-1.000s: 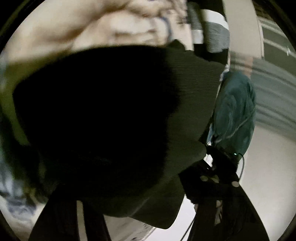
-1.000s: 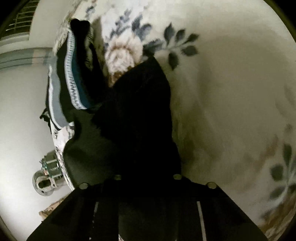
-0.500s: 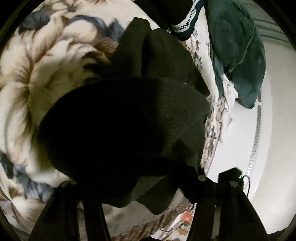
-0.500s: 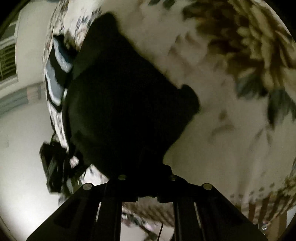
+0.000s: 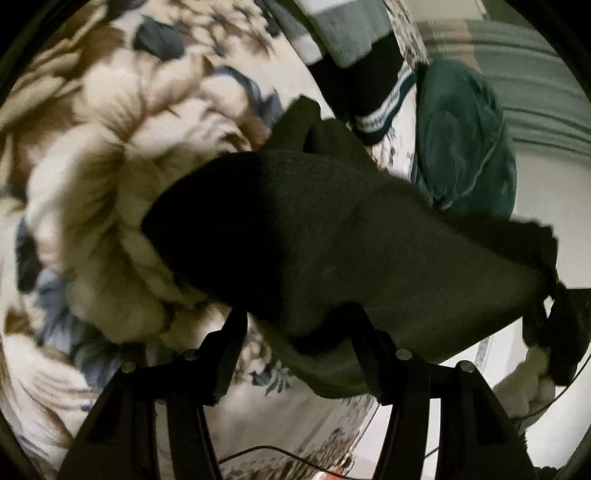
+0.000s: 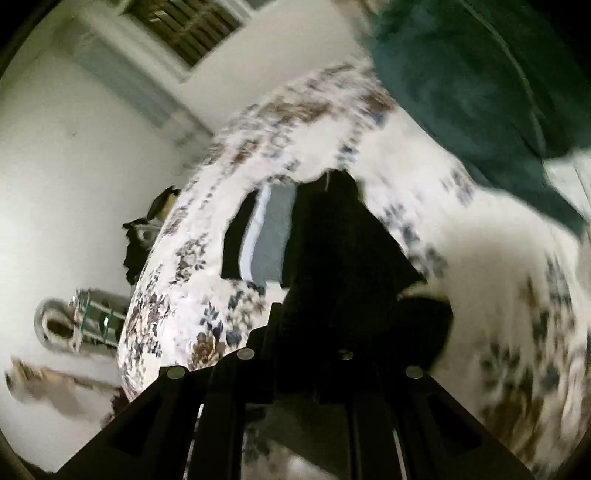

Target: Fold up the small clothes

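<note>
Holding the dark knit garment [image 5: 332,236] in the air between both grippers, clear of the flowered blanket [image 5: 110,184] and stretched from one tool to the other. Gripped at one end by the left gripper [image 5: 295,332], jaws at about middle width with a thick wad of knit filling the gap, pressed from both sides as far as can be told. Pinched at the other end by the right gripper [image 6: 314,350], jaws narrow, almost together, dark cloth between them. Changed from a second ago: then looking close down on the blanket from the right side, with the garment lying bunched on it; now taking in the whole bed, a wall and a vent [image 6: 184,22], so raised well up on that side, less so on the left. Probably picked up for spreading out, not yet folded. Next, most likely, laying it flat on a bare patch of blanket, away from the striped garment [image 5: 354,44] and the green cushion [image 5: 465,140], before the first fold
</note>
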`<state>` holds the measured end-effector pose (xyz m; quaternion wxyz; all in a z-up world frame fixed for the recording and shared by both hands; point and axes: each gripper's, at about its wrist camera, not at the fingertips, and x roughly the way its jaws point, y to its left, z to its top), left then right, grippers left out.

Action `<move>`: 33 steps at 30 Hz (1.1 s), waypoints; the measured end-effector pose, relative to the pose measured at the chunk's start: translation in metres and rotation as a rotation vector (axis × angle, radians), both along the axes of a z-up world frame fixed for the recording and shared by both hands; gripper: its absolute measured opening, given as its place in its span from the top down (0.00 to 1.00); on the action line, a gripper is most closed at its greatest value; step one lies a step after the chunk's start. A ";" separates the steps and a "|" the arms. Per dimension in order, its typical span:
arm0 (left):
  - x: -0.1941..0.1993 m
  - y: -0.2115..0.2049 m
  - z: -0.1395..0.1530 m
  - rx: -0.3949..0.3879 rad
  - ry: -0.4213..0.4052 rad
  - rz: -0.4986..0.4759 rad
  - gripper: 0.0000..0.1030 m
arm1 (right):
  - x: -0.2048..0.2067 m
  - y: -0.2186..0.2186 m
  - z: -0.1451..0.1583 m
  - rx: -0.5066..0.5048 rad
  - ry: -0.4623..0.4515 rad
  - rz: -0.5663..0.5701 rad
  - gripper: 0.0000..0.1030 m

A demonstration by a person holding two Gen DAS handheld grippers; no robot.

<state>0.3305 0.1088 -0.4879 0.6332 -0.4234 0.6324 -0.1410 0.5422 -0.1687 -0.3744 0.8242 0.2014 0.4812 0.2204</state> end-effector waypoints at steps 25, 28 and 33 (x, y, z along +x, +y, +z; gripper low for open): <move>0.016 -0.037 -0.062 -0.084 0.047 0.238 0.29 | 0.065 -0.024 -0.266 0.313 0.617 -0.047 0.41; 0.017 -0.037 -0.052 -0.082 0.013 0.225 0.34 | 0.061 -0.012 -0.263 0.260 0.605 -0.076 0.75; 0.028 -0.022 -0.039 -0.184 0.038 0.139 0.40 | 0.007 -0.011 -0.216 0.211 0.493 -0.201 0.88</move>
